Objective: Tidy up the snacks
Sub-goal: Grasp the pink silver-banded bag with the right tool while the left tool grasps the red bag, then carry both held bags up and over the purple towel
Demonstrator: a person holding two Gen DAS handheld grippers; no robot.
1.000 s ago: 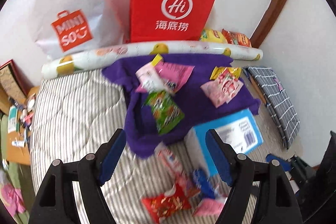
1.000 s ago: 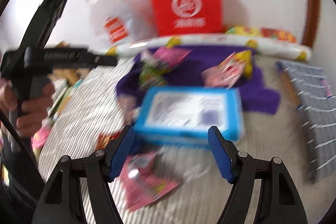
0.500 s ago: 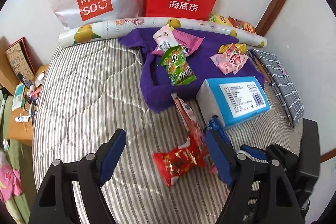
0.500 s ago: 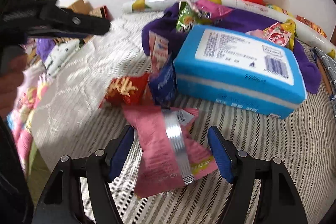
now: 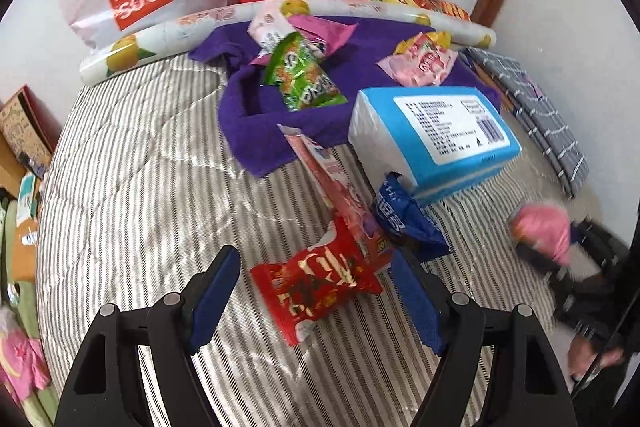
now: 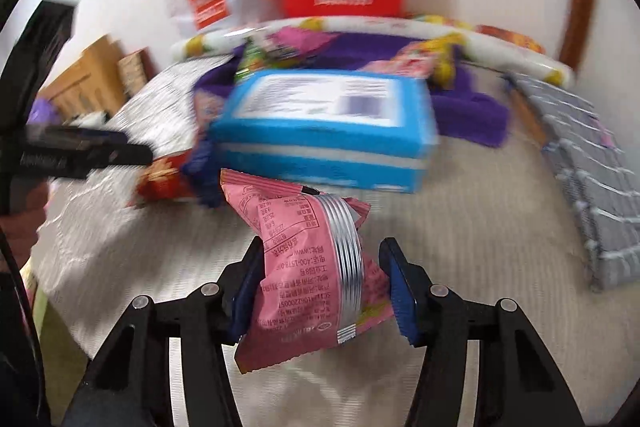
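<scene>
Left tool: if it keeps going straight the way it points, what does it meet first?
Most likely the red snack packet, lying on the striped mattress between the open fingers of the left tool. Depth is hard to judge through the fisheye.

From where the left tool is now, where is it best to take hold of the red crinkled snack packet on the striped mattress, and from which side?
Probably across the puffed middle of the red crinkled snack packet, coming down from above. It lies flat on the striped mattress between the open pads of the left tool. Its upper corner touches the long pink packet, so grip the free lower half.
</scene>
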